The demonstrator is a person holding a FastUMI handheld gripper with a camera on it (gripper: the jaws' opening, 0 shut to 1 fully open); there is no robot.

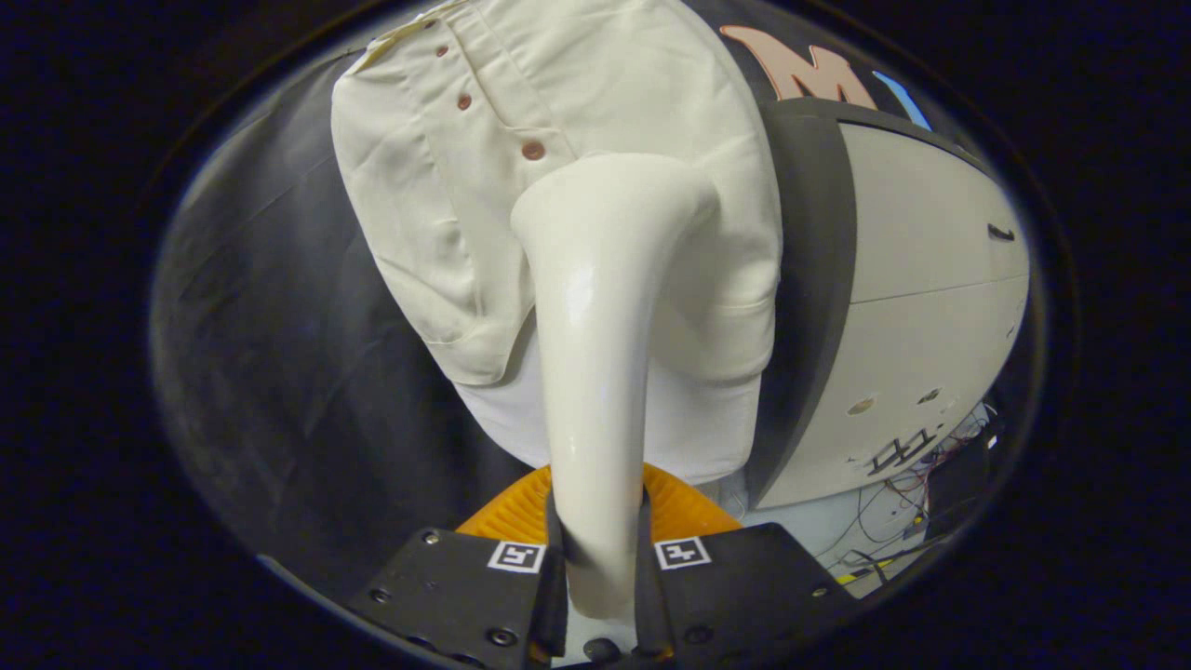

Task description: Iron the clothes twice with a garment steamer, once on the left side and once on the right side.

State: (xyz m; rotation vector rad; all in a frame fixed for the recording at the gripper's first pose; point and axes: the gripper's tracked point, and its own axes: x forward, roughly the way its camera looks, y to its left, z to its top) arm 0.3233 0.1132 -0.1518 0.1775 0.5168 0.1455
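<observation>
In the centre of the frame, rising from between our fingers, stood the garment steamer (595,372), its pale glossy handle running as one long axis from the bottom of the picture up toward the middle, where it bent into a broad head. Our gripper (600,568) was clamped on the lower end of that handle, one finger pressed against each side, the jaws only as wide as the handle itself. Nothing else was in our grasp.

The shirt (521,205) hung straight ahead and above, filling the upper middle of the frame, cream-coloured, with a placket of small brown buttons (532,149) running up to the upper left of the steamer head. The head sat over the shirt's lower front, just right of that placket; we could not tell whether it touched the cloth or hovered just off it. A paler underlayer (698,428) showed below the shirt's hem, either side of the handle.

To the right of the shirt stood a pale cabinet (930,307) with a dark edge, and loose wires (912,493) lay at the lower right. An orange ribbed thing (679,507) sat just beyond our fingers, behind the handle.

We judged that the coming stroke turned on running the head along the shirt's vertical length.
</observation>
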